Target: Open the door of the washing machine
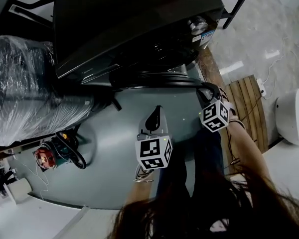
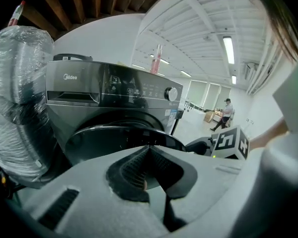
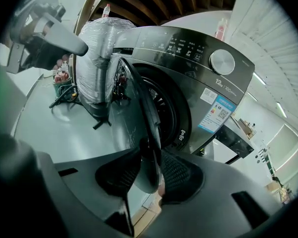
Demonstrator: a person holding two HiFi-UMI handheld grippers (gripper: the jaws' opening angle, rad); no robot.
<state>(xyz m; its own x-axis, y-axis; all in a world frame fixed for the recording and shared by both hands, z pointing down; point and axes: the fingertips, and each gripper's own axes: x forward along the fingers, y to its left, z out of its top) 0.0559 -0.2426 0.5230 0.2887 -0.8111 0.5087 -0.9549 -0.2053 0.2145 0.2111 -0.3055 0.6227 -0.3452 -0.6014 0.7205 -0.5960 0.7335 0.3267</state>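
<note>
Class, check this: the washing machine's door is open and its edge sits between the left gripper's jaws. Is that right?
No: the edge of the door sits between the jaws of the right gripper, as the right gripper view shows. It is open.

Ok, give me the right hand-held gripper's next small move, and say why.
Probably spread the jaws of the right hand-held gripper off the door and draw it back. The door already stands swung well clear of the washing machine, with the drum opening showing, and its edge sits between the jaws.
</note>
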